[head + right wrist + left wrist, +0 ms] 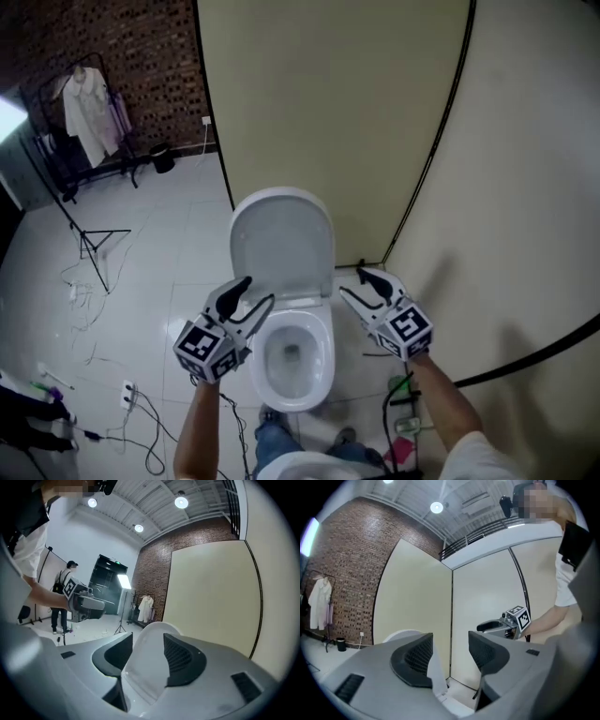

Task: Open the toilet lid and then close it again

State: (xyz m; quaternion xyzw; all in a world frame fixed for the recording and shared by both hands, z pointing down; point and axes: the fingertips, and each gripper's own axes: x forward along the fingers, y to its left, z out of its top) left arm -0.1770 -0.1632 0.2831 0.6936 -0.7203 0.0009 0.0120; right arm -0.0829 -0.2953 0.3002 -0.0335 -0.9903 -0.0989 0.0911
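Raised toilet lid ahead, between left tool and right tool

White toilet lid stands raised upright behind the open bowl

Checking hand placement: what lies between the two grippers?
Head view: the open toilet bowl and the foot of the raised lid lie between the left gripper and right gripper.
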